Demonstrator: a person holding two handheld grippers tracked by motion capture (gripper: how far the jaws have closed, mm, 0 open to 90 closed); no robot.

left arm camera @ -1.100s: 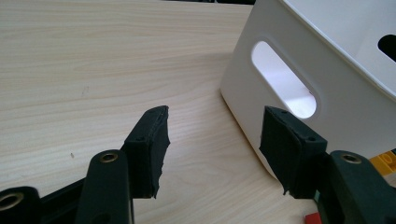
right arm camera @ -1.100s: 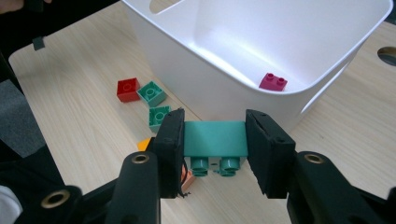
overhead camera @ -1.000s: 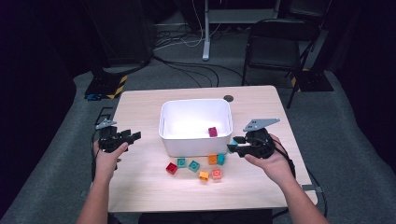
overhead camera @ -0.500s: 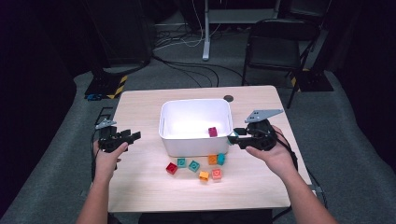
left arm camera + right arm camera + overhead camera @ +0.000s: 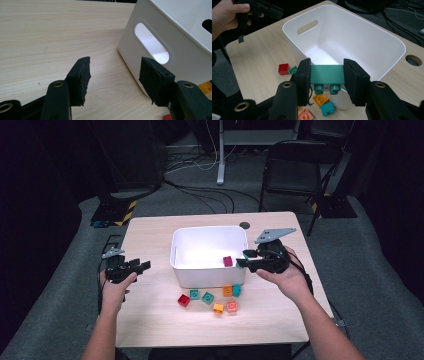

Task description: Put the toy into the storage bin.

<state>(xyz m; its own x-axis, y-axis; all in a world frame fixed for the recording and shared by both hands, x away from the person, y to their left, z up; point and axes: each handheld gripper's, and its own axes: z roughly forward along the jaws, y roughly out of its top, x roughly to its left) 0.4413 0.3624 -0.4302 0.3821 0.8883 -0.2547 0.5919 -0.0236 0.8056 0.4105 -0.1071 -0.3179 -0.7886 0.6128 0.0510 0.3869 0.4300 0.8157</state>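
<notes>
I have a green block clamped between the pads of the right hand-held gripper, studs pointing down, pressed from both sides in the lower middle of the right gripper view. In the high view that hand-held gripper sits right of centre, at the right-hand rim of the white bin, so the block is at or just over the rim; from that angle I can't quite tell whether it is fully past the wall.

To do this step well, I want the block well inside the rim before I let go, over the bare floor of the bin rather than on top of the magenta block already lying in it. I'd keep the jaws level, lower a little and only then spread them, so the block doesn't bounce out.

The left hand-held gripper is at the left of the high view, jaws standing partly apart with nothing between them, just beside the bin's handle cutout. The loose blocks wait on the surface below the bin.
</notes>
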